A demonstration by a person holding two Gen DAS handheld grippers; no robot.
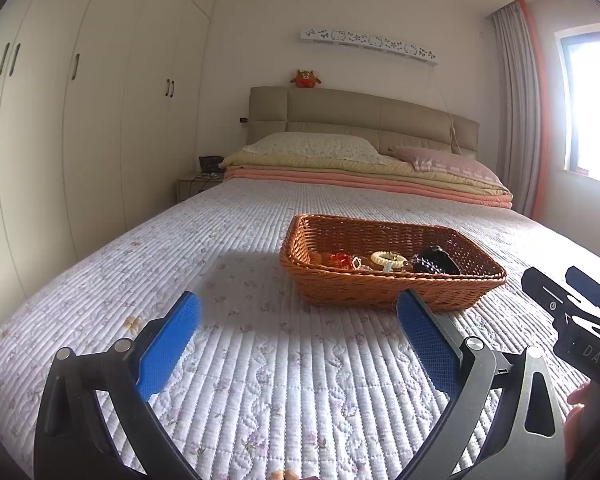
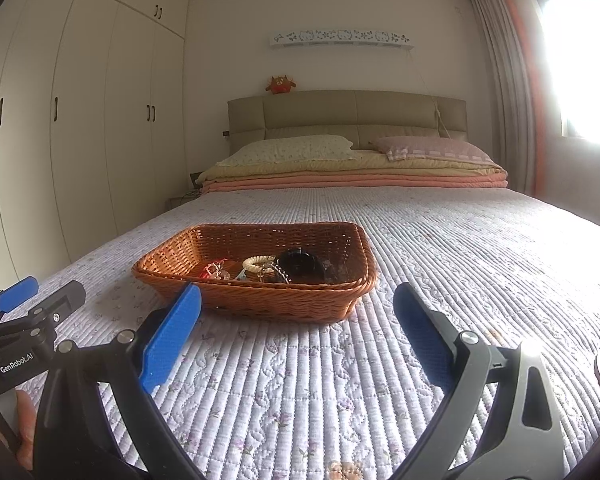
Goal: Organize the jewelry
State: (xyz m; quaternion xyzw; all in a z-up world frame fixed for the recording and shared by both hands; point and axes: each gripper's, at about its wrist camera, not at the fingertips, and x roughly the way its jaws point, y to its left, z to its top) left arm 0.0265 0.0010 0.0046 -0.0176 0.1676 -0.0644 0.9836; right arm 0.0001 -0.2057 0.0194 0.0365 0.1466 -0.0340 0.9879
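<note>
A brown wicker basket (image 1: 396, 294) sits on the quilted bed, also in the right wrist view (image 2: 260, 300). It holds a red beaded piece (image 1: 341, 259), a cream bead bracelet (image 1: 388, 258) and a dark item (image 1: 436, 261); the same cream bracelet (image 2: 256, 262) and dark round item (image 2: 300, 266) show from the right. My left gripper (image 1: 298, 312) is open and empty, short of the basket. My right gripper (image 2: 296, 304) is open and empty, just before the basket's near rim.
The bed's quilt (image 1: 260, 380) spreads all around. Folded blankets and pillows (image 1: 364, 168) lie at the head. White wardrobes (image 1: 80, 120) line the left. The other gripper shows at the right edge (image 1: 572, 304) and at the left edge (image 2: 28, 308).
</note>
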